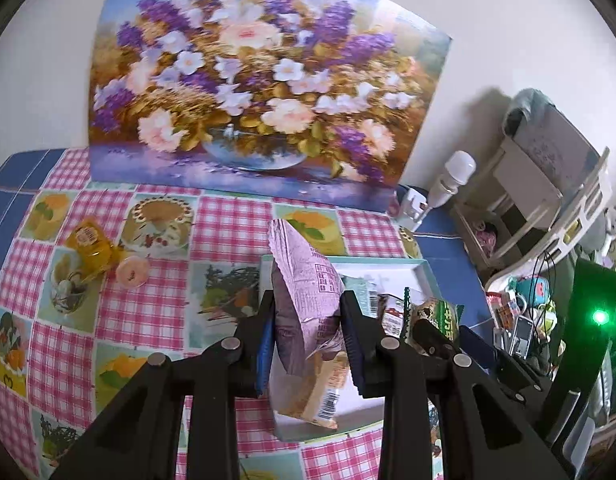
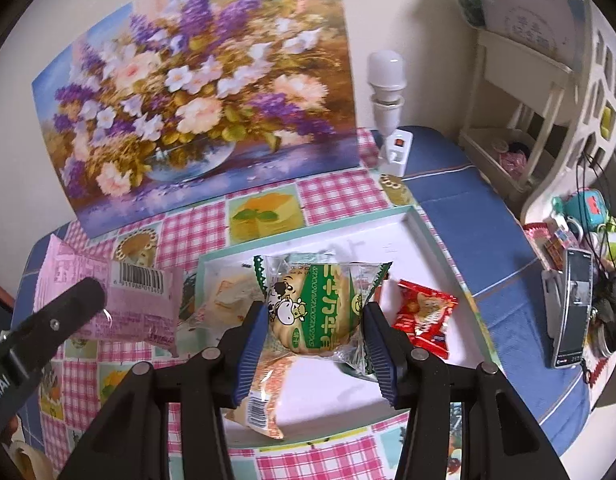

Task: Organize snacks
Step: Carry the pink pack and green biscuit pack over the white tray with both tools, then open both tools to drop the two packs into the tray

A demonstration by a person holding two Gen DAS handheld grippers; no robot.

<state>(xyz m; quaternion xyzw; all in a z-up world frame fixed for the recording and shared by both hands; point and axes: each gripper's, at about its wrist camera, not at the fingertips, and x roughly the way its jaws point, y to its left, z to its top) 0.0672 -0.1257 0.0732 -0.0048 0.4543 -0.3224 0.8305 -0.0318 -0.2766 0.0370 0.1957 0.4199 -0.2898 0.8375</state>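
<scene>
Blue-padded left gripper (image 1: 308,332) clamps a pink foil snack bag (image 1: 308,304) and right gripper (image 2: 314,334) grips a green-banded clear-wrapped bun (image 2: 320,308) above the white tray (image 2: 428,236), already holding roughly 3 packets; 2 items (image 1: 103,260) remain outside.

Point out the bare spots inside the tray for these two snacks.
Free: the tray's white floor along its far rim, behind the red packet, and its near right corner. Crowded: the left half, where the orange packet and a pale packet lie.
</scene>
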